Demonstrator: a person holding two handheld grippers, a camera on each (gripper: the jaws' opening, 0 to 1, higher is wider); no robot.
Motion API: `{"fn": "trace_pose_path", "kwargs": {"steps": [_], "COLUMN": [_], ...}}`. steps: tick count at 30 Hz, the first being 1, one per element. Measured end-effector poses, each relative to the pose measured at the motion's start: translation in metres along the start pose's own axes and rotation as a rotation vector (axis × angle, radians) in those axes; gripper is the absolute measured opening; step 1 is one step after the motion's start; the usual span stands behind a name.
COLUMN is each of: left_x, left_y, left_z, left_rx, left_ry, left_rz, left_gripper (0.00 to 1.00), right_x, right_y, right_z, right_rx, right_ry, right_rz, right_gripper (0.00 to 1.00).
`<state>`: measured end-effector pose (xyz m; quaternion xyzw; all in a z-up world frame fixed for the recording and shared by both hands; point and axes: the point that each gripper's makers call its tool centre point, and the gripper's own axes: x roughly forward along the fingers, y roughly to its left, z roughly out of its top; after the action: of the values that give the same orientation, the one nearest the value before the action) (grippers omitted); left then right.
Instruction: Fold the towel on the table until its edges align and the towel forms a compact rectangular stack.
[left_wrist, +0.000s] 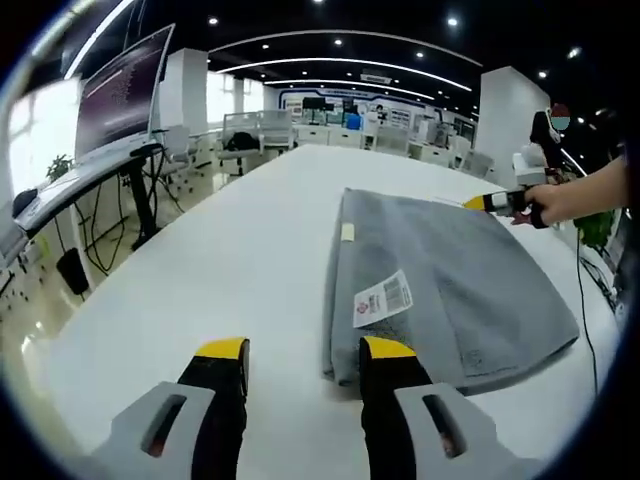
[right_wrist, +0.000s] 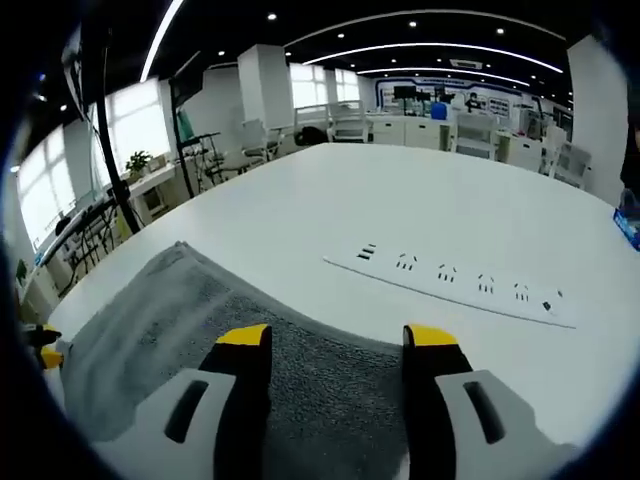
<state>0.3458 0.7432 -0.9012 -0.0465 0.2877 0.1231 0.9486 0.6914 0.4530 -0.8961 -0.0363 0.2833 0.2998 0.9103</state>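
Wide bare table (left_wrist: 250, 230) left of the gray towel (left_wrist: 450, 280), open for passage. Beyond the towel's far edge, power strip (right_wrist: 450, 275) flat across the path, white tabletop free past it. Monitor (left_wrist: 120, 95) well off the table.

One grey towel (left_wrist: 450, 290) lies on one white table (left_wrist: 240, 250). The towel carries two tags: one white printed label (left_wrist: 382, 298) and one small pale tab (left_wrist: 347, 232). One white power strip (right_wrist: 450, 275) lies on the table, with five socket groups visible along it. Two grippers are present, the left gripper (left_wrist: 303, 352) and the right gripper (right_wrist: 338, 338), each with two yellow-tipped jaws. One large monitor (left_wrist: 122, 92) stands on a side desk. One hand (left_wrist: 575, 200) shows.
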Motion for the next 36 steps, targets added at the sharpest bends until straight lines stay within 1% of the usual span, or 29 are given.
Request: {"fn": "trace_pose_path", "kwargs": {"steps": [2,4,7,8,10,14,16,19,21,22,24,25,26,28,31,36], "left_x": [0.002,0.002,0.002,0.003,0.004,0.007,0.008,0.010,0.010,0.010,0.010,0.011,0.011,0.012,0.012,0.012], "left_y": [-0.002,-0.004,-0.006,-0.007,-0.009,-0.015,-0.016,-0.020,-0.019,-0.021,-0.023,-0.025,-0.026,-0.026,-0.028,-0.037], "left_z": [-0.004,-0.006,-0.005,-0.005,-0.006,-0.006,-0.007,-0.007,-0.008,-0.008,-0.008,-0.008,-0.008,-0.008,-0.008,-0.007], "left_rx": [0.002,0.014,0.009,0.008,0.009,0.012,0.017,0.024,0.041,0.046,0.050,0.059,0.058,0.070,0.077,0.138], "left_ry": [0.011,0.022,0.021,0.022,0.026,0.022,0.027,0.029,0.030,0.031,0.033,0.035,0.036,0.038,0.047,0.072], "left_rz": [-0.013,-0.018,-0.028,-0.029,-0.035,-0.063,-0.069,-0.087,-0.086,-0.090,-0.096,-0.112,-0.114,-0.110,-0.124,-0.144], "left_gripper": [0.45,0.44,0.41,0.40,0.39,0.30,0.28,0.24,0.22,0.22,0.19,0.16,0.15,0.14,0.12,0.09], "right_x": [-0.003,-0.007,-0.012,-0.015,-0.018,-0.021,-0.021,-0.018,-0.016,-0.016,-0.012,-0.012,-0.012,-0.013,-0.016,-0.029], "right_y": [-0.008,-0.012,-0.021,-0.025,-0.028,-0.035,-0.038,-0.035,-0.033,-0.032,-0.033,-0.032,-0.032,-0.034,-0.033,-0.037], "right_z": [-0.003,-0.009,-0.015,-0.018,-0.020,-0.029,-0.031,-0.029,-0.030,-0.031,-0.031,-0.032,-0.032,-0.033,-0.035,-0.041], "right_rx": [0.002,0.014,0.020,0.017,0.016,0.027,0.038,0.030,-0.008,-0.007,-0.003,-0.001,0.011,0.032,0.026,0.053], "right_ry": [0.003,0.022,0.032,0.036,0.037,0.050,0.046,0.034,0.050,0.050,0.042,0.041,0.040,0.036,0.038,0.035], "right_rz": [-0.008,-0.013,-0.030,-0.046,-0.051,-0.062,-0.065,-0.038,-0.029,-0.025,-0.017,-0.008,-0.004,-0.002,0.003,0.003], "right_gripper": [0.46,0.47,0.46,0.46,0.46,0.44,0.43,0.37,0.32,0.29,0.22,0.16,0.12,0.09,0.06,0.05]}}
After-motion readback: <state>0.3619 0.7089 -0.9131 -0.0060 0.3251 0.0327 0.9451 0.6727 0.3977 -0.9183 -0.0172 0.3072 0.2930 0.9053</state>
